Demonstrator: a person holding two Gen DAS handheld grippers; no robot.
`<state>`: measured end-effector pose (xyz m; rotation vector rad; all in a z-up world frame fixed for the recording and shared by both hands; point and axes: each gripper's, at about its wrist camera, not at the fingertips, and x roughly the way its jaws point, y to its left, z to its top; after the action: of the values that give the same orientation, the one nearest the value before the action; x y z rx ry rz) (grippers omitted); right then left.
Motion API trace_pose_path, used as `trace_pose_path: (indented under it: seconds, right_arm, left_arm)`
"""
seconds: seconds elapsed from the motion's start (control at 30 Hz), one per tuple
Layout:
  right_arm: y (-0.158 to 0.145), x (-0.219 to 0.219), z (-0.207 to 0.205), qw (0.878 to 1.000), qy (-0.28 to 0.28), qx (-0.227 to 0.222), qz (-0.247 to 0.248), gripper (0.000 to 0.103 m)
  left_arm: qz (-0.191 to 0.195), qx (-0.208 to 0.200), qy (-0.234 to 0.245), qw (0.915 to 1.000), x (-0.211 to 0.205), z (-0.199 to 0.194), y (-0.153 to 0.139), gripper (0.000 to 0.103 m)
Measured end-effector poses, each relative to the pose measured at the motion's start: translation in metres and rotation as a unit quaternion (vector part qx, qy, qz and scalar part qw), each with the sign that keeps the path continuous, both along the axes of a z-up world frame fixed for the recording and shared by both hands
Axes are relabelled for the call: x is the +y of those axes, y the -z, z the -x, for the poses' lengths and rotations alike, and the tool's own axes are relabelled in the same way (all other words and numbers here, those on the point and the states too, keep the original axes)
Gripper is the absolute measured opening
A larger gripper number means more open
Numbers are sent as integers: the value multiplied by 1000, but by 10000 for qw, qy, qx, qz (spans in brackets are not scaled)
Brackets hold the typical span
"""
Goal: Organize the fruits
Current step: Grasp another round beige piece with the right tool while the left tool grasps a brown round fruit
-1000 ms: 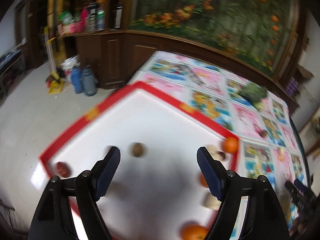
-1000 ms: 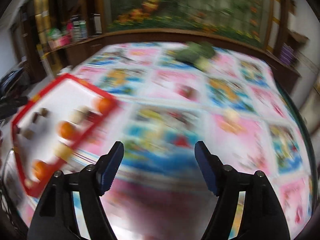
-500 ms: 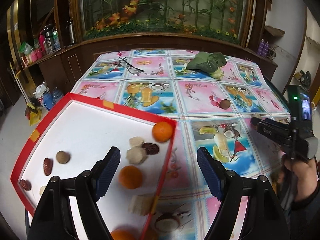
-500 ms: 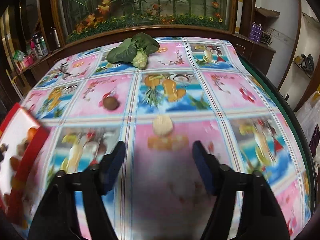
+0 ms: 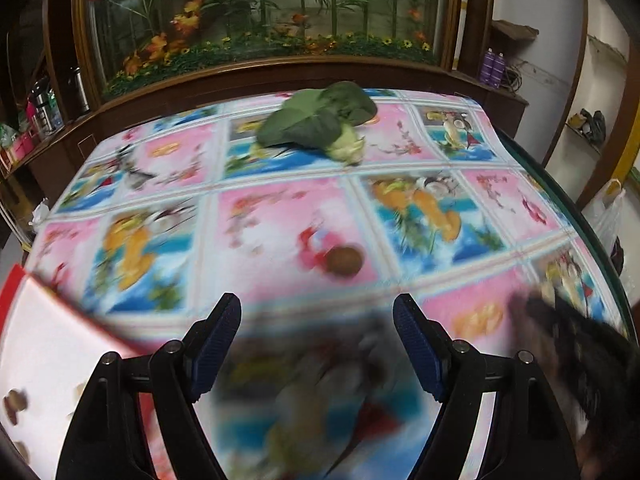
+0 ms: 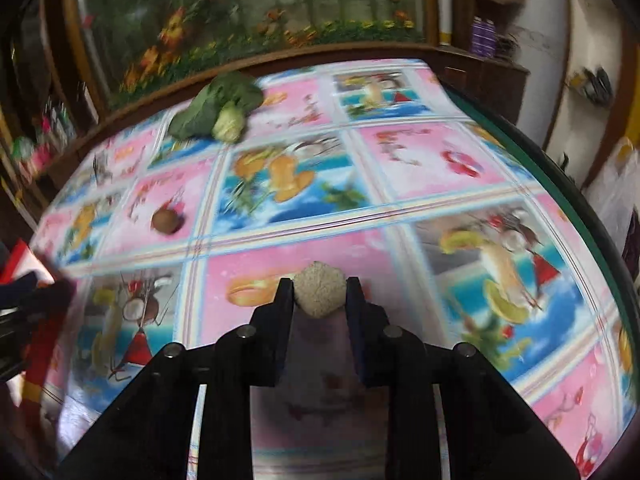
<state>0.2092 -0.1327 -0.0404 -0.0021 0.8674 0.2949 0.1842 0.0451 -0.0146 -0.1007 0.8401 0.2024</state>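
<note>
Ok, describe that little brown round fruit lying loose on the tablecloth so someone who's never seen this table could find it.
Start from the leafy green vegetable at the far side of the fruit-print tablecloth. Come toward the near edge and slightly left: the brown fruit sits alone on a pink panel. It is dark and smooth, unlike the pale, rough-skinned round fruit clamped in the right gripper.

We see a pale, rough, round fruit (image 6: 319, 294) pinched between two fingers, and a brown round fruit (image 6: 165, 221) lying loose on the tablecloth (image 6: 440, 168).

Dim indoor light, heavy motion blur in both views, fisheye-bent dark edges.
</note>
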Motion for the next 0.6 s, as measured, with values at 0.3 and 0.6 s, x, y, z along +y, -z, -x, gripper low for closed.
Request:
trace_pose_path:
  seconds: [0.3, 0.6]
  right_arm:
    - [-3, -11, -11, 9981, -127, 25, -599, 27]
    - [-6, -13, -9, 9980, -161, -51, -604, 27]
  left_arm:
    - [-71, 134, -127, 9998, -5, -31, 23, 26]
    - [370, 231, 310, 9986, -13, 70, 10, 26]
